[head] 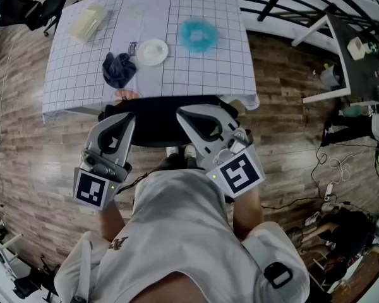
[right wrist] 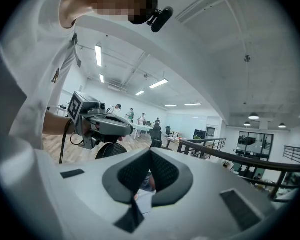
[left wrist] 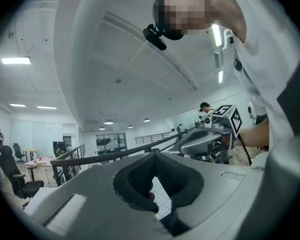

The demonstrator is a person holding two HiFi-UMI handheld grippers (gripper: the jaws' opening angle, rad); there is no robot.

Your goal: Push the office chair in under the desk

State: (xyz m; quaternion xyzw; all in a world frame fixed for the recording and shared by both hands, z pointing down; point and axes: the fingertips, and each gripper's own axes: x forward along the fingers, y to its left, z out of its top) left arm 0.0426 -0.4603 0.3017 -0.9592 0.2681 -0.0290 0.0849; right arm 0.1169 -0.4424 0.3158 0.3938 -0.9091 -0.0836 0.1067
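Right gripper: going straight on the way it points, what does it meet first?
Probably the chair back: in the head view the shut jaws of the right gripper end at its edge. Height is unclear; if it passes above, the desk comes next.

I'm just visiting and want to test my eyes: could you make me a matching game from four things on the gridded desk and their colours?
Things:
1. fluffy puff
2. round dish
3. crumpled cloth
4. box

Colours:
a. white
b. dark blue
c. pale yellow
d. light blue

Pairs: 1-d; 2-a; 3-b; 4-c
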